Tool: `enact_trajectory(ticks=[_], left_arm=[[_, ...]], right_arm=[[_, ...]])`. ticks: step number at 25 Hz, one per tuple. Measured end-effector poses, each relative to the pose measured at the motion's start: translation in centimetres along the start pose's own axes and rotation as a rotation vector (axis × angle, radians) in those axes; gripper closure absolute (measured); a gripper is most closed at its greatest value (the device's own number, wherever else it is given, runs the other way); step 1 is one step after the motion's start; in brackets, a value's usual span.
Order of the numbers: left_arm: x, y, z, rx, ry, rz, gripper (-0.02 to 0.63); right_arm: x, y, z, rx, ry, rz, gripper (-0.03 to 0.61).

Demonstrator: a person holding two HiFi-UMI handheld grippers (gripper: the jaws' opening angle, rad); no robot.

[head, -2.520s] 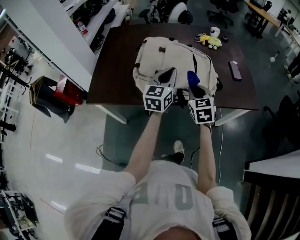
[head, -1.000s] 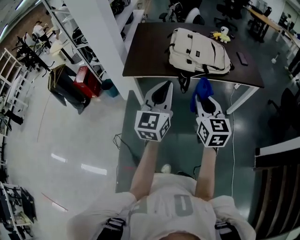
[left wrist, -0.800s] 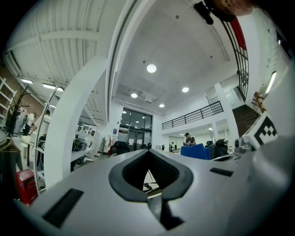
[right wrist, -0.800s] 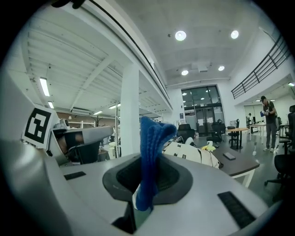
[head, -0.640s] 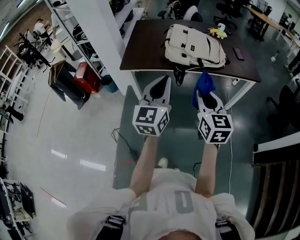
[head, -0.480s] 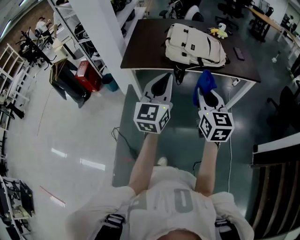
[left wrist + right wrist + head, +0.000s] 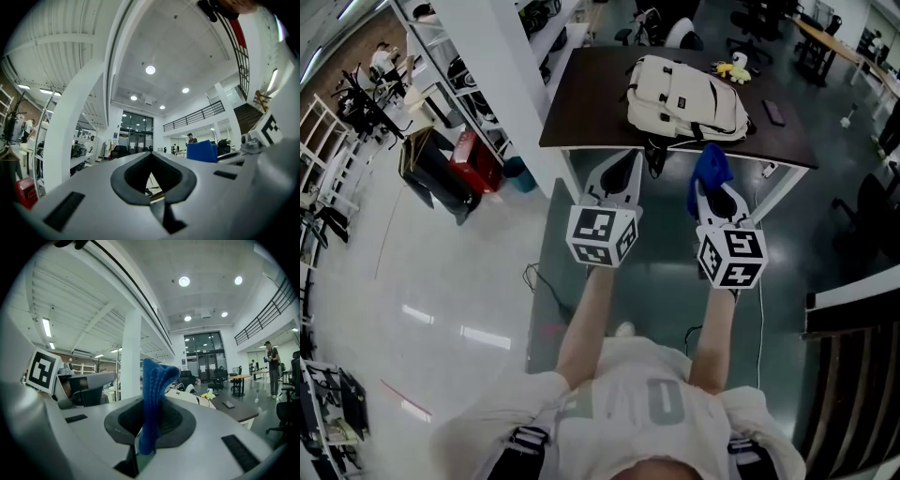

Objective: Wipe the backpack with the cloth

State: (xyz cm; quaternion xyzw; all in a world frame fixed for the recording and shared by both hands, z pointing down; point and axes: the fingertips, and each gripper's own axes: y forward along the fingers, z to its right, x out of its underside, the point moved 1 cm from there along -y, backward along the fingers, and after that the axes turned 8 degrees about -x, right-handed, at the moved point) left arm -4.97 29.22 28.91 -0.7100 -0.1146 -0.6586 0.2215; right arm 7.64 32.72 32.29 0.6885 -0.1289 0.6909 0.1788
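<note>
Cream soft fabric backpack (image 7: 686, 98) lies on the dark brown table (image 7: 581, 117), well ahead of both fingertips. The right gripper (image 7: 138, 450) pinches the blue knitted cloth (image 7: 152, 390). It looks light and floppy, so hold it low. The left gripper (image 7: 622, 164) is closed and holds nothing.

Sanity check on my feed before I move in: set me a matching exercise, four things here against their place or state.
1 backpack
2 cloth
3 left gripper
4 yellow toy

A shut, nothing in it
B on the table's far edge
C clamped in the right gripper
D cream, lying mid-table

Pairs: 1-D, 2-C, 3-A, 4-B.
</note>
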Motion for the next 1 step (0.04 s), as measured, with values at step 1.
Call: enact_trajectory(ticks=[1], left_arm=[[0.03,0.21,0.09,0.007,0.005,-0.001,0.611]], right_arm=[[-0.04,0.01,0.18,0.006,-0.003,0.001,0.535]])
